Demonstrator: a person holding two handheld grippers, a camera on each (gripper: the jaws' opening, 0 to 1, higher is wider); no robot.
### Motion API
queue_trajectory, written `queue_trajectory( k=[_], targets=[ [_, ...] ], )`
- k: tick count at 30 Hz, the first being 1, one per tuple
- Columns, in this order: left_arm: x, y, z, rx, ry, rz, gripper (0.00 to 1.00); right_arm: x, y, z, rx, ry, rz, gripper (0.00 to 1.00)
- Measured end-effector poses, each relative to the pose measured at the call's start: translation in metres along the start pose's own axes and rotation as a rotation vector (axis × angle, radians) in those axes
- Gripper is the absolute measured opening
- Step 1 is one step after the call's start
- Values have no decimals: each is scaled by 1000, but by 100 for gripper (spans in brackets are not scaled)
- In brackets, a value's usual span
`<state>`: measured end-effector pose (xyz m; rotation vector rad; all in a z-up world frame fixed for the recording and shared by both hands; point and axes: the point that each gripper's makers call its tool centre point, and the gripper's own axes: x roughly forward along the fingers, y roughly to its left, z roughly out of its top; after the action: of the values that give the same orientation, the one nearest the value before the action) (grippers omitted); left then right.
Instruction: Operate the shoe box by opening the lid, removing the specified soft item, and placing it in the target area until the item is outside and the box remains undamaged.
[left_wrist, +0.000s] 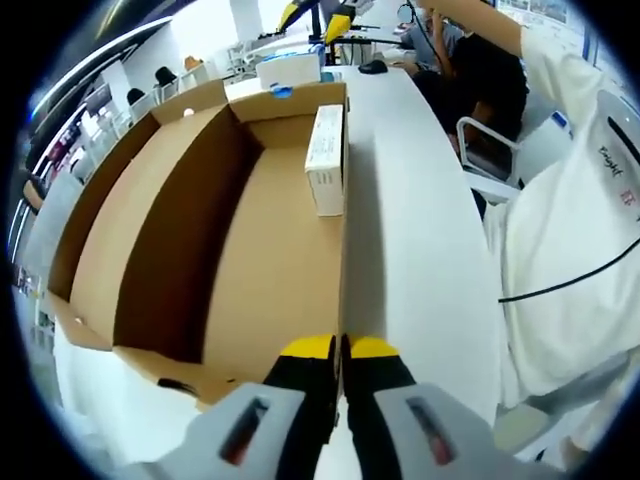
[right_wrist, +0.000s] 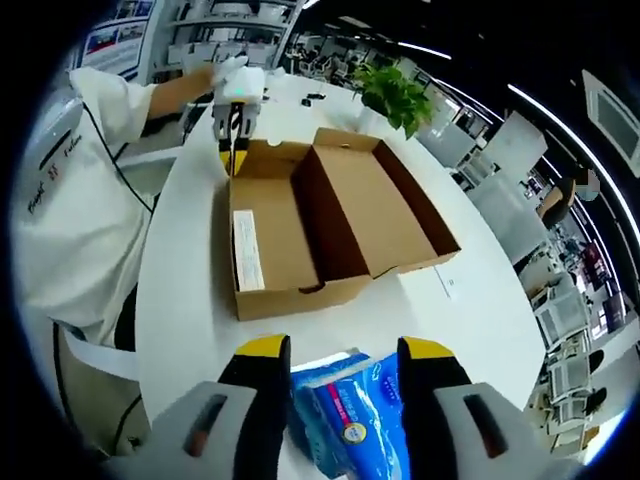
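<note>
One long white bench (right_wrist: 190, 300) carries everything. On it stands one brown cardboard shoe box (right_wrist: 300, 240) with its lid (right_wrist: 385, 205) thrown fully open, hinged back and lying flat beside the base, so two shallow trays sit side by side. Against one inside wall of the base lies one flat white carton with small print (left_wrist: 326, 160); the same carton shows as a pale strip in the right gripper view.

One person in a white shirt (right_wrist: 75, 220) stands at the bench edge. One green potted plant (right_wrist: 398, 95) stands beyond the box.

The one soft item, a blue and white plastic pack (right_wrist: 345, 415), is outside the box, just in front of it over the bench, held by the right gripper (right_wrist: 345, 365); its two yellow-tipped black fingers are pressed against the pack's sides.

The left gripper (left_wrist: 340, 350) sits at the box's near rim, its two yellow-tipped fingers closed together, apparently pinching the base's wall.
</note>
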<state>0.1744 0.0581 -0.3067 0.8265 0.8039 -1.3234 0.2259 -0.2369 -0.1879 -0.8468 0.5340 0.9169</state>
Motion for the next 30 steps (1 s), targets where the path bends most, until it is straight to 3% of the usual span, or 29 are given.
queue_trajectory(
  k=[4, 9, 14, 17, 19, 23, 26, 30],
  targets=[
    [0, 0, 0, 3, -1, 1, 2, 3, -10, 1, -12, 36, -49, 37],
    [0, -1, -1, -28, 29, -30, 2, 4, -13, 10, 43, 4, -73, 38],
    [-2, 0, -1, -43, 54, -24, 2, 5, -14, 16, -63, 54, -126, 29],
    [-4, 1, 0, -42, 53, -19, 3, 8, -27, 15, -116, 105, -219, 27],
    [-5, 0, -2, -56, 59, -14, 3, 21, -10, 32, 12, 16, -167, 29],
    [-3, -7, -6, -49, 81, -25, 2, 32, 6, 43, -9, 4, -140, 30],
    [-6, -6, -5, -41, 81, -17, 2, 46, 31, 58, -30, -39, 19, 35],
    [-6, -6, -6, -11, 82, -15, 2, 54, 37, 66, -42, -34, 82, 31]
  ],
)
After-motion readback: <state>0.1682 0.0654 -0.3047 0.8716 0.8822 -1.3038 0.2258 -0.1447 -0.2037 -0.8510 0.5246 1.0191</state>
